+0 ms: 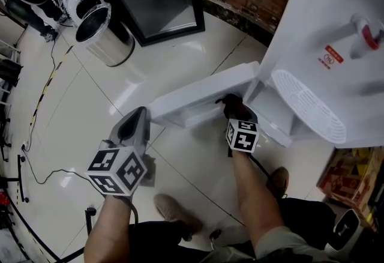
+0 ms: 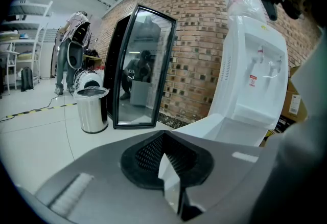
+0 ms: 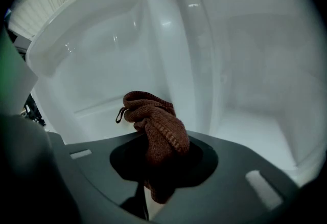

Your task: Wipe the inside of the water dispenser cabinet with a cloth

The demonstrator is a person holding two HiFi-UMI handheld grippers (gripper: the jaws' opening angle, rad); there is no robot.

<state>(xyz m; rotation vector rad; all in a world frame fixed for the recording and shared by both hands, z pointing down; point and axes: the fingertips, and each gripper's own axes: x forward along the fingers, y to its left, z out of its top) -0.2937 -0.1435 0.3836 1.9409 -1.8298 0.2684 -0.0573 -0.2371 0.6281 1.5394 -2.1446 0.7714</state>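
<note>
Cloth [image 3: 153,126] within right claw [image 3: 153,166] grip

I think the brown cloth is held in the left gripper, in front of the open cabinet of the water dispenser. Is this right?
Not quite. The right gripper view shows the brown cloth held in the right gripper; the left gripper is shut and empty. It is indeed in front of the open cabinet of the water dispenser.

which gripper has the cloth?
The right gripper, clamped on the brown knit cloth at the open cabinet; the left gripper is shut and empty.
</note>
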